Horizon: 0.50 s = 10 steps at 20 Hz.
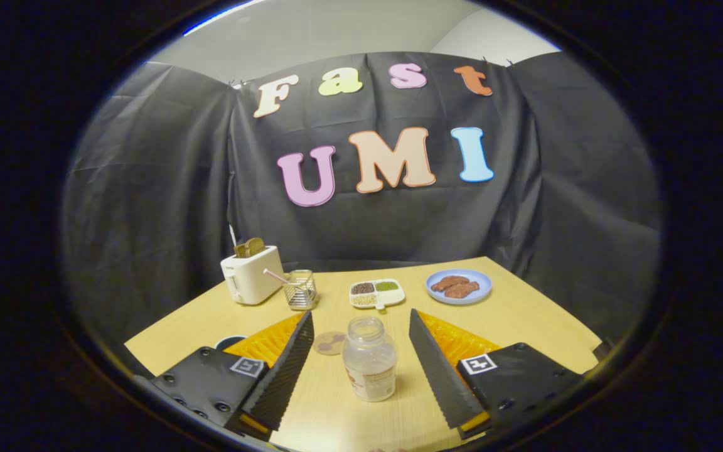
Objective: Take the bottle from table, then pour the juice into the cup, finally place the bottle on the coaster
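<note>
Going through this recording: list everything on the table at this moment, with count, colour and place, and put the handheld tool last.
Bottle: one, clear, no cap, upright between the fingers, untouched.
Coaster: one, brownish, just beyond the bottle beside the left finger.
Cup: one dark rim, partly hidden behind the left finger.
Toaster: one, white, bread in its slot, far left.
Wire basket: one, metal, holding a pink stick, beside the toaster.
Divided dish: one, white, grains inside, far middle.
Plate: one, blue, brown food on it, far right.
Table: one, light wood.
Tool: one, black fingers, open around the bottle.
</note>
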Motion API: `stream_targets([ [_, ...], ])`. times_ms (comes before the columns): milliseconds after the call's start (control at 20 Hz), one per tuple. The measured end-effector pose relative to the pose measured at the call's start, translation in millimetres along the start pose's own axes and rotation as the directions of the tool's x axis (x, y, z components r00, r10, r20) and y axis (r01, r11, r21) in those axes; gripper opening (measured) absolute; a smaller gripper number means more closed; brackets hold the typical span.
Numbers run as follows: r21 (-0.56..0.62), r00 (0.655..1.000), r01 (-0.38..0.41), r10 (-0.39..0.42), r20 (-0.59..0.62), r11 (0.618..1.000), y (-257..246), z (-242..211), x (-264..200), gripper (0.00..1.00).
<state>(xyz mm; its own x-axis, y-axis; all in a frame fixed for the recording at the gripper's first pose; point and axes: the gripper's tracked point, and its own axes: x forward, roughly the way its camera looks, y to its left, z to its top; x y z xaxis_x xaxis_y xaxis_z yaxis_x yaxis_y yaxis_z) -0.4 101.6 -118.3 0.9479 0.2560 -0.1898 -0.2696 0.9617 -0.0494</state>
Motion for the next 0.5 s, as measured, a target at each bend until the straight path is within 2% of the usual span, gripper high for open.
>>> stream_targets([
  [500,-0.033,0.995,-0.010,0.007,-0.099,0.999,1,-45,25,0.97],
])
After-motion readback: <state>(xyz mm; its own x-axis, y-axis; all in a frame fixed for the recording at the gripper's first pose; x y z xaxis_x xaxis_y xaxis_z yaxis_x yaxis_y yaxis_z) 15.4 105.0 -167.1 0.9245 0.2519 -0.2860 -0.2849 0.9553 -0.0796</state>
